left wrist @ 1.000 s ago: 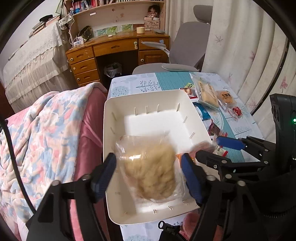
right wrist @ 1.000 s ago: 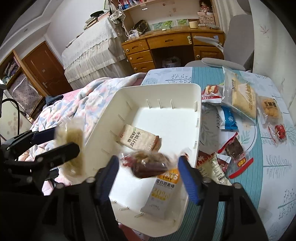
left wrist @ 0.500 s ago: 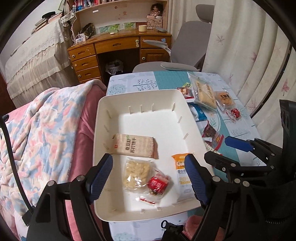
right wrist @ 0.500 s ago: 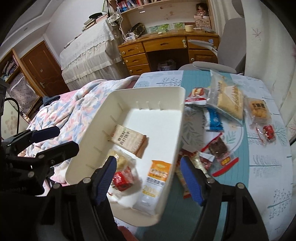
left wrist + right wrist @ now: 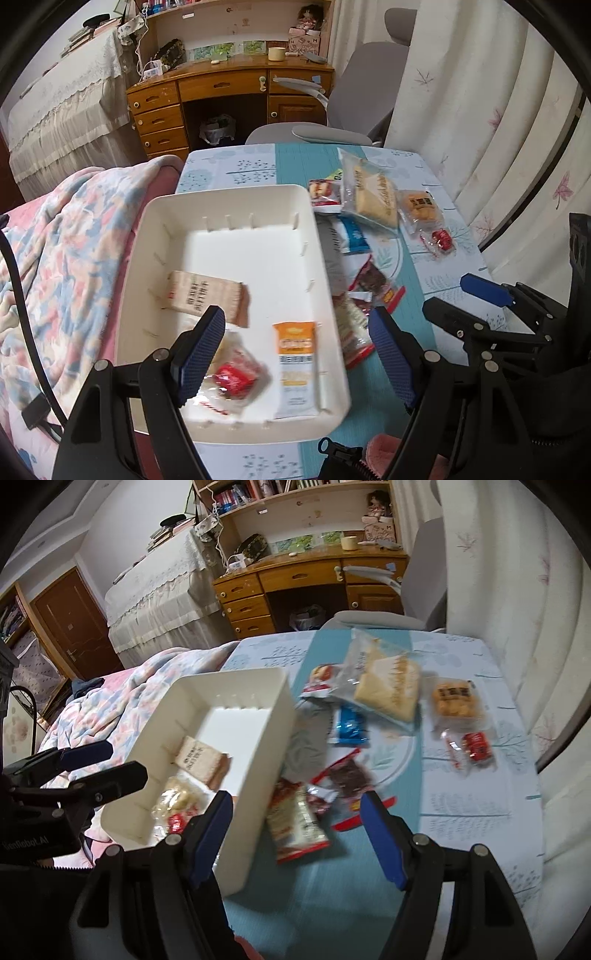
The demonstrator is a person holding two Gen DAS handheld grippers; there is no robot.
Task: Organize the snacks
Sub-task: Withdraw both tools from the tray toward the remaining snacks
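Snacks (image 5: 295, 350) in bin (image 5: 236, 192), more pkts (image 5: 384, 686) on table (image 5: 480, 812) right.

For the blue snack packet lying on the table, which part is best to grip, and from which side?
Probably grip the blue snack packet across its narrow width, near the middle, coming from above with the right gripper. It lies flat on the table, and the white bin and other packets crowd its sides.

Far half of white bin (image 5: 236, 206) floor bare, open from above. Near half taken by cracker pack (image 5: 207, 297), orange bar (image 5: 297, 360), red candy bag (image 5: 232, 376). Right of bin, loose wrappers (image 5: 295, 819) crowd the table (image 5: 461, 834); bare cloth along its right edge and near side. Blanket (image 5: 66, 258) presses against bin's left wall.
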